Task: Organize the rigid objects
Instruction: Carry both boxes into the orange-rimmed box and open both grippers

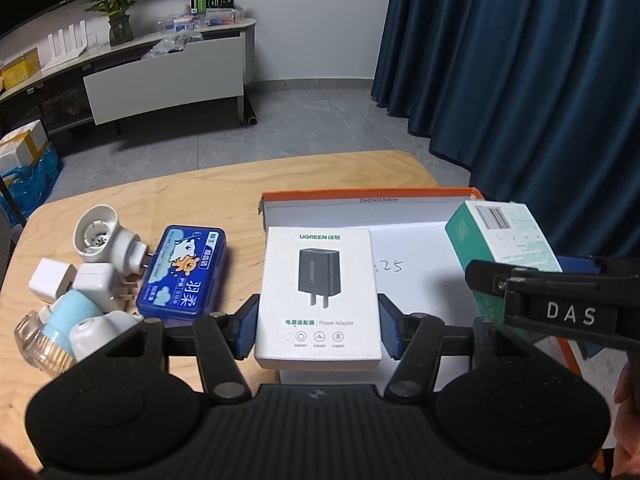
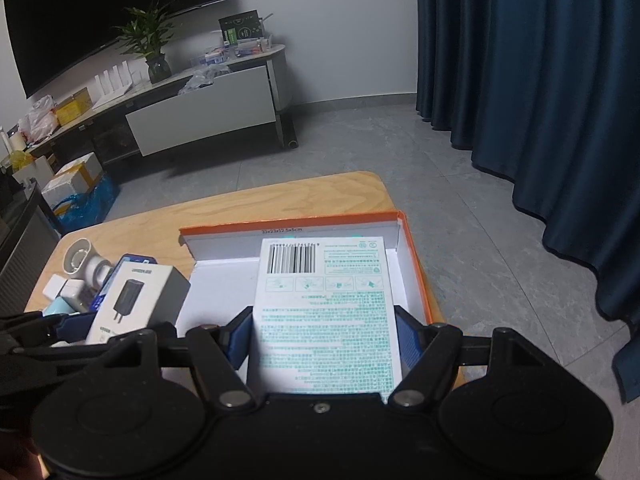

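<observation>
- A light wooden tabletop point(image 1: 224, 196) stands on a grey tiled floor point(image 2: 360, 140), with dark blue curtains point(image 1: 520, 80) to the right and a low TV cabinet point(image 2: 200, 116) by the far wall.
- An orange-edged cardboard box point(image 2: 414, 264), white inside, sits open on the tabletop; its visible floor is bare.
- The left gripper point(image 1: 318, 328) has its jaws clamped on a white power-adapter box point(image 1: 318, 296), held over the box's left wall, long axis pointing away.
- The right gripper point(image 2: 324, 340) jaws grip a green-printed carton point(image 2: 326, 312) over the box interior, barcode end farthest.
- White plugs point(image 1: 92, 284) and a blue case point(image 1: 182, 276) lie left.
</observation>
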The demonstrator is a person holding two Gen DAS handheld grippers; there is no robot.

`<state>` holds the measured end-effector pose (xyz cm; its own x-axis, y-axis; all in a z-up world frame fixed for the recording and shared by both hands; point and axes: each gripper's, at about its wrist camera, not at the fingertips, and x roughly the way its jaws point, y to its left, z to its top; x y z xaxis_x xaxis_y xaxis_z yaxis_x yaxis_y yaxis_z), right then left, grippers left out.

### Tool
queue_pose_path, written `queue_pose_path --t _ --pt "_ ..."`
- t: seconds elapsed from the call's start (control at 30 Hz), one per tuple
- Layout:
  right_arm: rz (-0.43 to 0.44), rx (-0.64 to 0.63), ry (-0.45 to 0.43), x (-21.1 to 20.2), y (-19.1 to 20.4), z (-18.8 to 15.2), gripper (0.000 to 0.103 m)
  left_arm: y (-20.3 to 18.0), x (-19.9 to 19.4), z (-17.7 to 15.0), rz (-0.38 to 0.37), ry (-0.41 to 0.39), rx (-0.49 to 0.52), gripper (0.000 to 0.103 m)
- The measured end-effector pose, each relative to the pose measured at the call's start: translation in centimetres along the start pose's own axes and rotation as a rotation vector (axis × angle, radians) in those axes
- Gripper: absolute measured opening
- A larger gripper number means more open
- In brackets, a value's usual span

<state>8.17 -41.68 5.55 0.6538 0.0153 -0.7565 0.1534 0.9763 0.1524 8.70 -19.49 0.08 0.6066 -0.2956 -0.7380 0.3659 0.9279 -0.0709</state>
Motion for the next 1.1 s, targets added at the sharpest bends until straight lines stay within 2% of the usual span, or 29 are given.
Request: queue_pose_path --t 0.4,0.57,0.8,0.87,0.9,0.93,1.1 --pt "-0.032 -0.038 0.048 4.8 -0.6 2.3 0.084 -0.5 2.7 1.7 -0.01 0.025 -0.017 0.06" --pt "-0.051 -0.056 0.012 5.5 -1.2 3.2 0.086 -0.8 4.1 2.2 -0.013 0.042 -0.026 0.06" --pt "-0.037 0.035 -0.068 3.1 -3.5 3.2 0.087 -1.6 5.5 2.7 -0.048 0.054 -0.039 0.06" --pt "-0.036 0.046 -0.086 2.2 -3.7 3.1 0.087 -2.1 5.8 2.9 -0.085 0.054 -0.034 0.064" --pt "-0.034 0.049 -0.089 1.9 -3.7 3.1 0.087 -2.4 5.9 2.9 -0.089 0.061 -0.031 0.075" --pt "-0.033 0.048 -0.092 1.6 -3.7 3.0 0.087 -2.6 5.7 2.8 -0.09 0.056 -0.026 0.078" --pt "-0.032 0.065 -0.097 0.3 -3.7 2.4 0.087 -2.2 3.5 2.4 -0.068 0.034 -0.034 0.086"
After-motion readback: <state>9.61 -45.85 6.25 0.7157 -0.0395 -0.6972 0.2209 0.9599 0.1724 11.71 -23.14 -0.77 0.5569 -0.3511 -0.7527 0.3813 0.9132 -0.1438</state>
